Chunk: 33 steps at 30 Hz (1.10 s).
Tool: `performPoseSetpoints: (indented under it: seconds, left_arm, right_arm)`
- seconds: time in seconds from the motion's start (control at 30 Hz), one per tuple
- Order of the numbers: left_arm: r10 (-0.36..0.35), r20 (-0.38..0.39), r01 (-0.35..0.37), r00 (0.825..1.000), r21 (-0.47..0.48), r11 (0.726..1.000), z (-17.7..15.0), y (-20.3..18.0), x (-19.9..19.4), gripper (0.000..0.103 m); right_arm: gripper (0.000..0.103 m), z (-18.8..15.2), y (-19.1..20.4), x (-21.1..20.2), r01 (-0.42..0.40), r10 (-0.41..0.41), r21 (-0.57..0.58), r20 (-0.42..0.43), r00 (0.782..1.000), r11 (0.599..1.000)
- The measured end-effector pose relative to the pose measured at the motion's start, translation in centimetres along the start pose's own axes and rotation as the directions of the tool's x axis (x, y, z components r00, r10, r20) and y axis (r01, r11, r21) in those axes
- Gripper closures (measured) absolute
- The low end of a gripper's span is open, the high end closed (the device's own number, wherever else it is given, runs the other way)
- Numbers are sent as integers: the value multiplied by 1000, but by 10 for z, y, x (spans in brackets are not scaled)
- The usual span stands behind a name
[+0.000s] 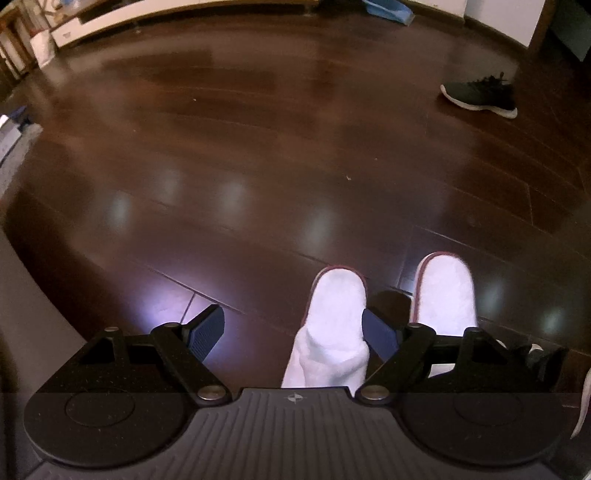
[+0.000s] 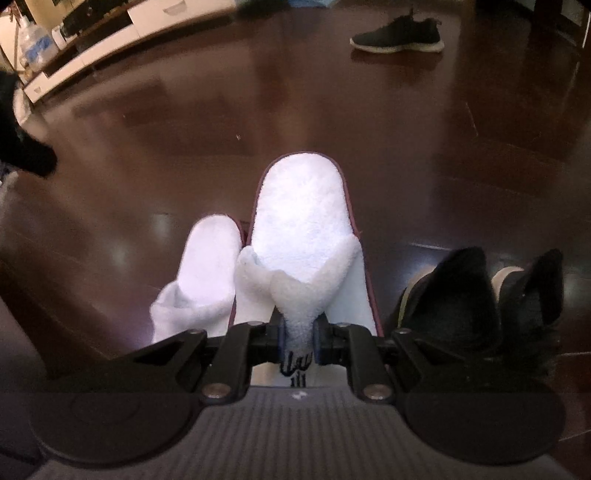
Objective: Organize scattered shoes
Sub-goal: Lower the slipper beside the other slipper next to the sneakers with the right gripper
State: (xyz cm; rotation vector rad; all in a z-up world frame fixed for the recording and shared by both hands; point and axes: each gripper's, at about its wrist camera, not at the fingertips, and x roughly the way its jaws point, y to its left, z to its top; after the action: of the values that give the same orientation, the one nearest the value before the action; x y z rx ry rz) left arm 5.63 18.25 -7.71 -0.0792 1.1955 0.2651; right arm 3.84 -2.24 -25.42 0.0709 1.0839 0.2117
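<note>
Right gripper (image 2: 298, 341) clenched on terry upper of right white slipper (image 2: 301, 218), toe pointing away; left white slipper (image 2: 207, 258) just beside, parallel; left gripper (image 1: 293, 332) released, straddling it; black sneaker (image 2: 399, 37) far off, lying crosswise on floor (image 2: 147, 122)

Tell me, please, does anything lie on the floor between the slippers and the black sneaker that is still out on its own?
Nothing visible does. The dark wooden floor between the white slipper pinched in the right tongs and the black sneaker is bare apart from a tiny speck. The left tongs are open.
</note>
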Motion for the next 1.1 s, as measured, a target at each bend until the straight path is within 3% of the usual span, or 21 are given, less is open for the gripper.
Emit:
performPoseSetpoints:
  seconds: [0.1, 0.4, 1.1]
  left_arm:
    - [19, -5, -19, 1000, 42, 999, -1, -10, 6, 17]
    - [32, -18, -32, 999, 39, 999, 3, -13, 20, 17]
    - [25, -9, -24, 1000, 72, 997, 9, -34, 28, 17]
  right_arm:
    - [87, -4, -1, 13, 12, -12, 2, -18, 1000, 1000]
    - [87, -11, 0, 46, 33, -33, 0, -57, 998, 999]
    - [87, -7, 11, 70, 51, -53, -26, -69, 996, 998]
